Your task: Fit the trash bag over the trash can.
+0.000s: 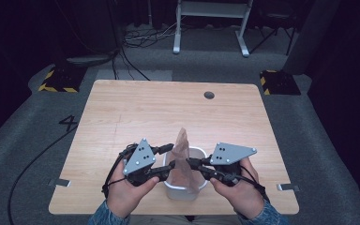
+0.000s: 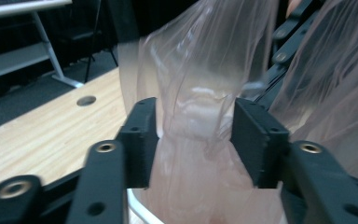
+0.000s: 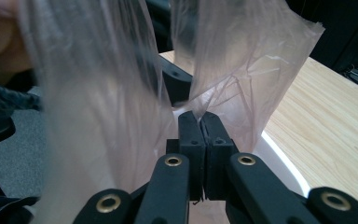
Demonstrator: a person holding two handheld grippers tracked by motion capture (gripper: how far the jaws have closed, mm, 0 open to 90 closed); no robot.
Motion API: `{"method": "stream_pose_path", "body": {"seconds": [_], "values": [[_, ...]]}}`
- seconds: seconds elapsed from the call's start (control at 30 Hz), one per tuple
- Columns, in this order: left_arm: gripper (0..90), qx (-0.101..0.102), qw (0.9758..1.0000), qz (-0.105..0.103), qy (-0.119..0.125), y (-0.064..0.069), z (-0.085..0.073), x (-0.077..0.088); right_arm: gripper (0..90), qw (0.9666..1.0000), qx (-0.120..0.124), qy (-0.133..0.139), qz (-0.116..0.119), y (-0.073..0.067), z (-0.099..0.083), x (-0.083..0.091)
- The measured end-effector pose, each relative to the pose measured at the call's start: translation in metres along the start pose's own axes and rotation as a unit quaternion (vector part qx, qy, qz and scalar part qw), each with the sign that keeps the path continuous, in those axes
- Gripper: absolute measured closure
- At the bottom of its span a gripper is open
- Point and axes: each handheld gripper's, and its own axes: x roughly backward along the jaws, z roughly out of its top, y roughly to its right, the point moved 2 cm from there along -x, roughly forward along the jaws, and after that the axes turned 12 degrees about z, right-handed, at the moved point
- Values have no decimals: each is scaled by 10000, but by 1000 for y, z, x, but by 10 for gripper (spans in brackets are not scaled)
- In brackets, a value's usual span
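A thin, translucent pinkish plastic bag (image 1: 183,157) stands upright, its long axis vertical and its crumpled tip pointing up, in a round white bucket (image 1: 198,152) near the desk's (image 1: 122,117) front edge. The left gripper (image 1: 168,156) has its jaws apart around the film; the right gripper (image 1: 193,168) pinches the bag.

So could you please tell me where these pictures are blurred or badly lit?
High view: the table is evenly lit, the room behind it dark. Left gripper view: the bag is soft with a pale glare patch, and the near arms blur. Right gripper view: the bag's left fold is smeared.
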Motion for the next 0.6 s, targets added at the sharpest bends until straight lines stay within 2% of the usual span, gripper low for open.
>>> {"method": "stream_pose_path", "body": {"seconds": [0.03,0.07,0.13,0.2,0.27,0.3,0.43,0.47,0.53,0.57,0.6], "values": [[750,-11,10000,-44,-53,0,-2,-1,889,10000,-9,2,4,0,-1,0],[825,-87,9999,7,-122,-1,-3,-1,887,10000,-21,3,-10,0,-1,1],[895,-191,9994,155,-224,-1,-5,0,885,9999,-28,51,-85,2,-2,6],[900,-221,9992,184,-263,-3,-5,2,884,9996,-18,112,-244,5,-1,14],[900,-229,9992,207,-268,-4,-4,6,885,9984,48,118,-556,10,-2,22],[900,-291,9990,212,-274,-4,-3,8,886,9980,16,148,-621,13,-2,26],[900,-467,9982,210,-297,-1,1,11,861,9976,-63,235,-649,16,-3,32],[900,-487,9982,196,-279,0,2,11,805,9977,-64,259,-619,15,-2,31],[900,-521,9983,121,-249,3,4,11,609,9977,-9,303,-607,13,2,27],[900,-531,9983,99,-231,5,4,10,548,9973,131,333,-645,12,5,24],[900,-540,9983,63,-215,6,5,10,518,9972,247,417,-578,11,8,20]]}}
